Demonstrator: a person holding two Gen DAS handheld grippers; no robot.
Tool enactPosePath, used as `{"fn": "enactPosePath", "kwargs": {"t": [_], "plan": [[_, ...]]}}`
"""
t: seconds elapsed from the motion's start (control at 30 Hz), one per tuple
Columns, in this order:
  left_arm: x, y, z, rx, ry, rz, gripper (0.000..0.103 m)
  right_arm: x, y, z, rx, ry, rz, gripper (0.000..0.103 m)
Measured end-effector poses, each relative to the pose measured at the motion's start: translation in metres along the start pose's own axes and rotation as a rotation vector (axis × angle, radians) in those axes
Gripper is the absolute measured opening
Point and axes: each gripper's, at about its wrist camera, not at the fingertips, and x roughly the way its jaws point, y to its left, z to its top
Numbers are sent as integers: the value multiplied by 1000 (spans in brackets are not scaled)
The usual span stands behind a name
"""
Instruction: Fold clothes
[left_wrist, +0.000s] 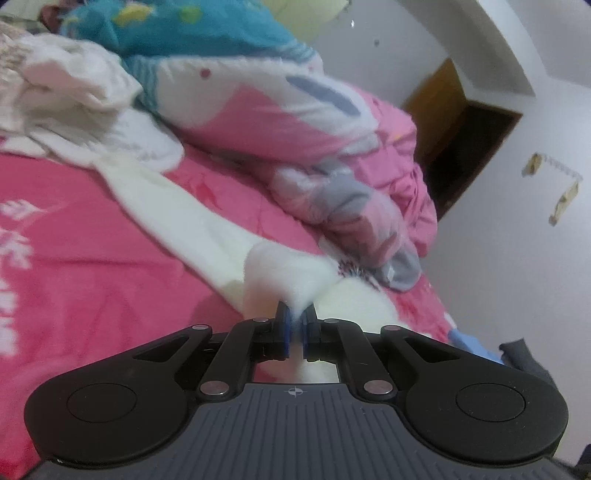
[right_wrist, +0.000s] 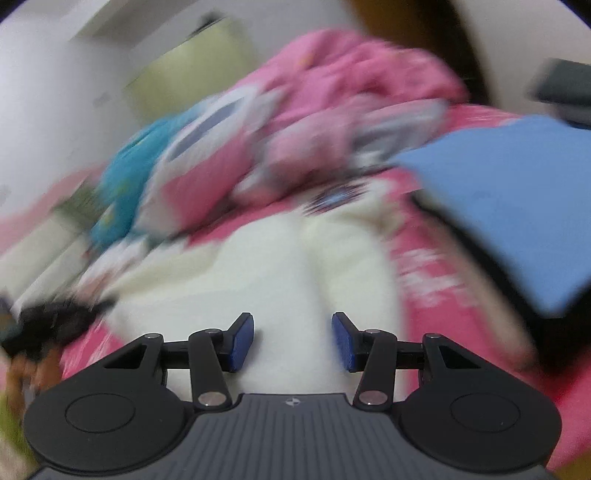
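Jaws of the left gripper (left_wrist: 295, 323) are clenched on a pinch of one white garment (left_wrist: 207, 221), its long sleeve trailing across the pink bed (left_wrist: 92, 266) toward one crumpled white heap (left_wrist: 74, 92). In the blurred right view, the right gripper (right_wrist: 292, 341) hangs released over the same garment, spread unfolded; one blue folded piece (right_wrist: 517, 206) lies beside it. Folding looks partway at best

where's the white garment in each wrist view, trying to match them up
Left wrist: the white garment runs diagonally from upper left to bottom centre, where the left gripper pinches it.
Right wrist: it fills the lower centre, ahead of the open right gripper.
Shared landmark: the dark patterned patch at the garment's far edge.
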Motion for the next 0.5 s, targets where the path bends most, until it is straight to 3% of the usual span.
{"fn": "enactPosePath", "kwargs": {"t": [0.07,0.13,0.5], "plan": [[-16,5,1,-12,-32,3,4,9,27,-18,-129,57,61,50],[-28,11,1,-14,-57,28,4,19,53,-41,-251,99,66,51],[-65,44,-11,-85,-81,122,4,15,109,-80,-462,126,120,53]]}}
